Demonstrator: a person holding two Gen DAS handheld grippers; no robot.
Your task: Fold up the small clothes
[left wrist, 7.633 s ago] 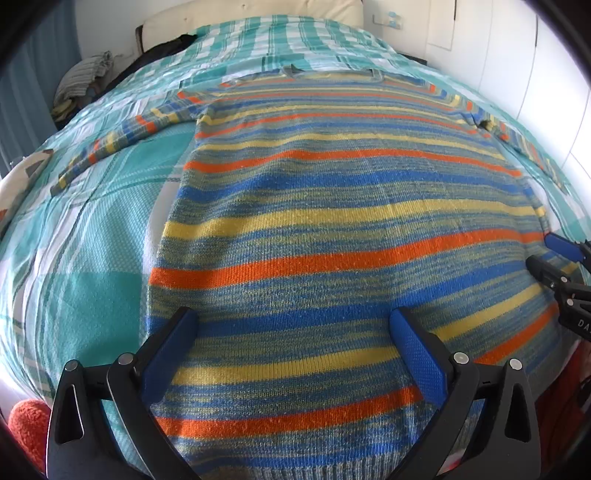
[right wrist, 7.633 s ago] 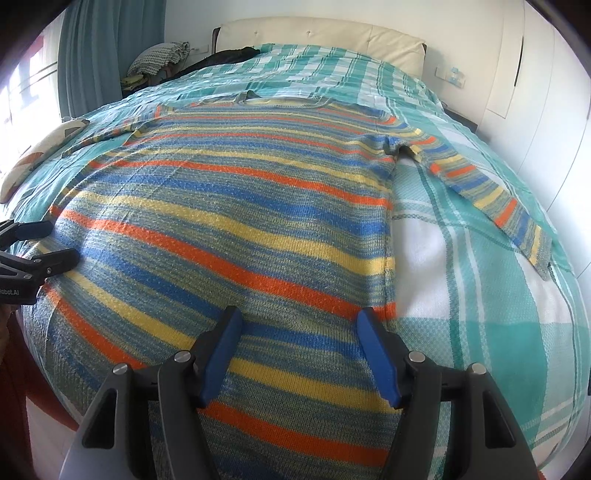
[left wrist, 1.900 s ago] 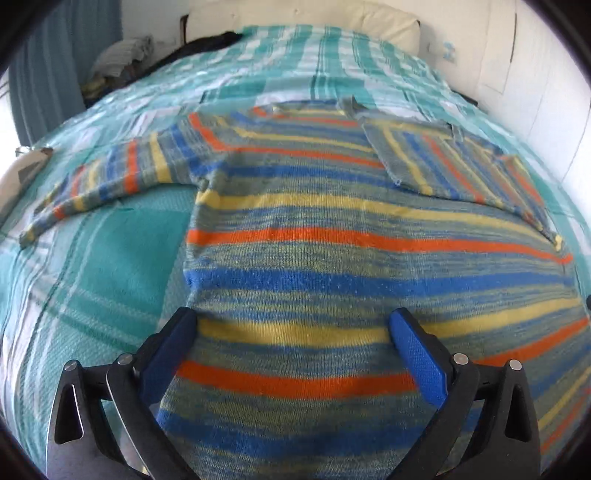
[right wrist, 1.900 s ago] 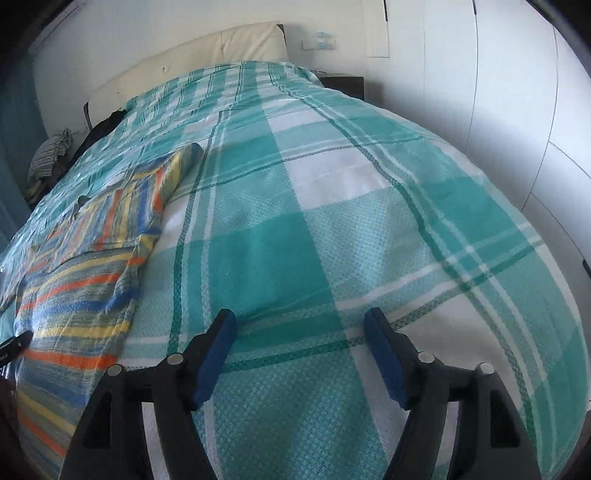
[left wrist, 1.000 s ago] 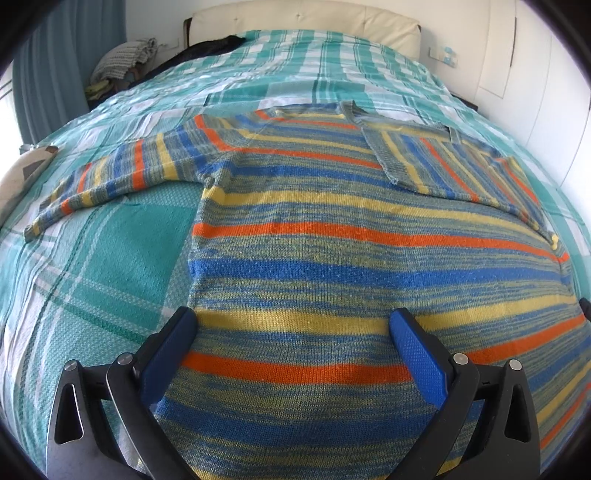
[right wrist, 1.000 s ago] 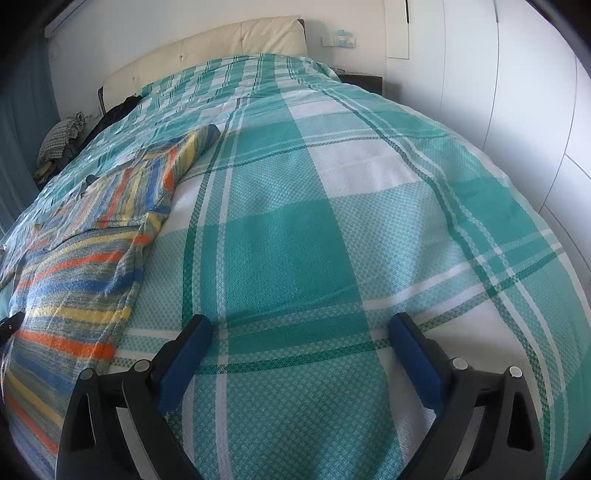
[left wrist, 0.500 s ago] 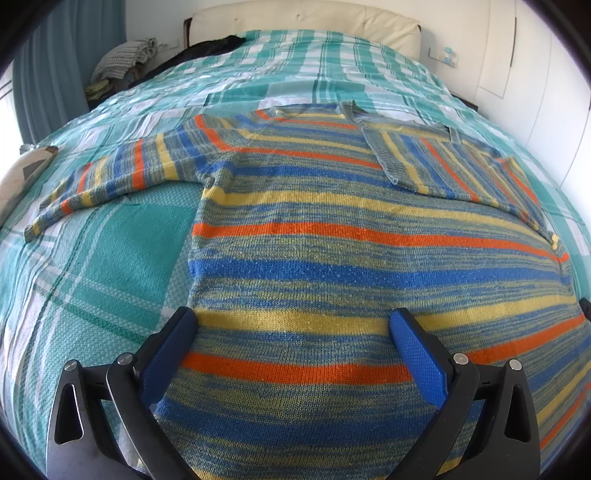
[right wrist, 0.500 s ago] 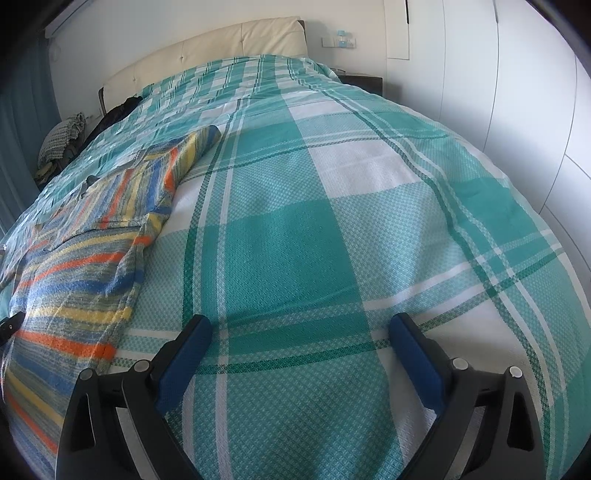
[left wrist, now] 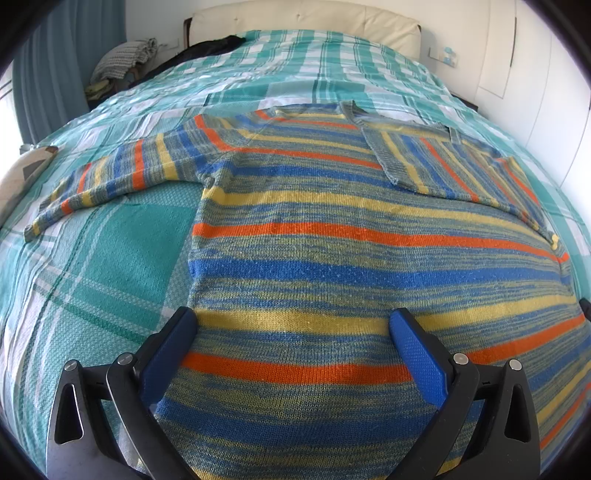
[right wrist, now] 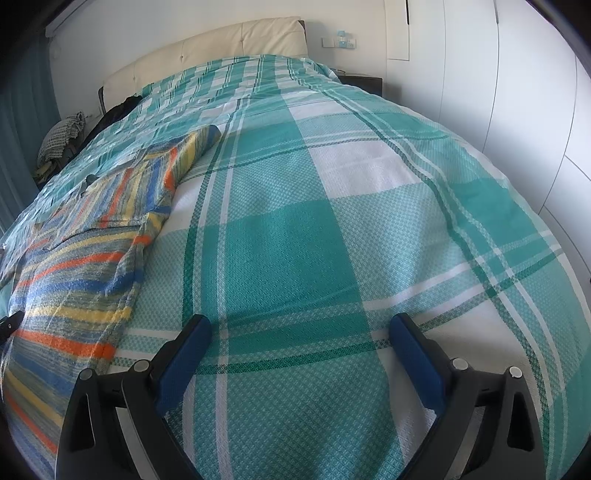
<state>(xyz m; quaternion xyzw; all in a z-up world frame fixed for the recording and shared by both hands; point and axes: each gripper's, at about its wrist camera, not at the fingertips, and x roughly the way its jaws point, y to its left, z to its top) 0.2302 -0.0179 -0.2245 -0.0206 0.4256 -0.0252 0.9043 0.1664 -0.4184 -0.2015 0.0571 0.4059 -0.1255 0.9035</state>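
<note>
A striped knit sweater [left wrist: 332, 258] in blue, yellow and orange lies flat on the teal plaid bedspread [left wrist: 110, 266]. Its right sleeve [left wrist: 454, 170] is folded in across the chest. Its left sleeve [left wrist: 107, 177] stretches out to the left on the bedspread. My left gripper [left wrist: 293, 332] is open and empty above the sweater's lower body. My right gripper [right wrist: 299, 339] is open and empty above bare bedspread [right wrist: 295, 240], to the right of the sweater [right wrist: 81, 258], whose folded sleeve [right wrist: 162, 170] shows at the left of that view.
A cream headboard [left wrist: 306, 14] stands at the far end of the bed. A pile of clothes [left wrist: 122, 62] and a dark garment [left wrist: 207, 48] lie at the far left. White wardrobe doors [right wrist: 517, 92] run along the right side.
Since 7.6 s ago the right sleeve has been folded across the chest and my right gripper has moved off the sweater to the right. In the last second nothing has visibly moved.
</note>
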